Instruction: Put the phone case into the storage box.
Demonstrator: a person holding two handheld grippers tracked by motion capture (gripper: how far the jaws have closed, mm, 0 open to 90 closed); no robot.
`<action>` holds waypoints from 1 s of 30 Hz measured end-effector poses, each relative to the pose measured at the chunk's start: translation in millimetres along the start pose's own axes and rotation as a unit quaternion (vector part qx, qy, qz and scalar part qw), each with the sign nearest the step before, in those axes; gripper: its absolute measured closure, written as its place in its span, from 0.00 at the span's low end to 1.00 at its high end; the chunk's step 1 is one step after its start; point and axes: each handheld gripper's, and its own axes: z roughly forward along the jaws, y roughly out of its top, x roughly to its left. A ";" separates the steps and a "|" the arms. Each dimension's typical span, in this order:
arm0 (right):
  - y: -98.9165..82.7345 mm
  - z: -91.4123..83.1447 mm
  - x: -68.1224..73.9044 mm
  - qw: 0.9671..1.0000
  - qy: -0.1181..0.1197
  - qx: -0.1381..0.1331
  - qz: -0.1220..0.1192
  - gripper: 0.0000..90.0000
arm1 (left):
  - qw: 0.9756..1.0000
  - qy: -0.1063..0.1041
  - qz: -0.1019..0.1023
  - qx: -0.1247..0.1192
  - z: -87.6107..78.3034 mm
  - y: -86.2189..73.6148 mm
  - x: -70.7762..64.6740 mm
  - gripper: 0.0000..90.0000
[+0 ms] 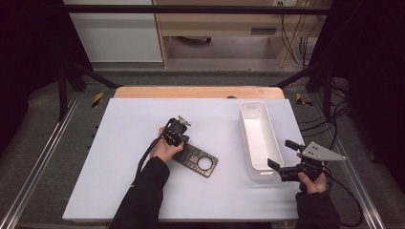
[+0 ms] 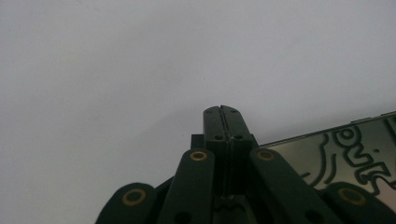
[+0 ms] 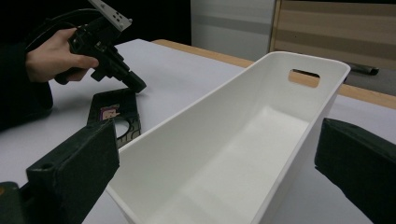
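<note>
Plate lies just beside closed left hand-held gripper, perhaps touching.

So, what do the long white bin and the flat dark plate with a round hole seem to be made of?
The long white bin looks like moulded plastic: smooth satin walls, rounded rim, a cut-out handle slot. The flat dark plate with a round hole looks like a rigid glossy panel with a raised pattern, perhaps plastic or coated metal; I cannot tell which.
</note>
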 end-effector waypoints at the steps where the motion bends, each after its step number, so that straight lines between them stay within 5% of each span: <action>1: -0.1 0.3 0.1 1.000 0.000 0.000 0.000 0.00 | 1.000 0.000 0.000 0.000 -0.7 -0.8 0.0 0.99; 30: 0.5 -0.1 0.4 1.000 0.001 0.000 -0.002 0.00 | 1.000 -0.015 0.018 0.007 -24.4 -31.1 -10.0 0.99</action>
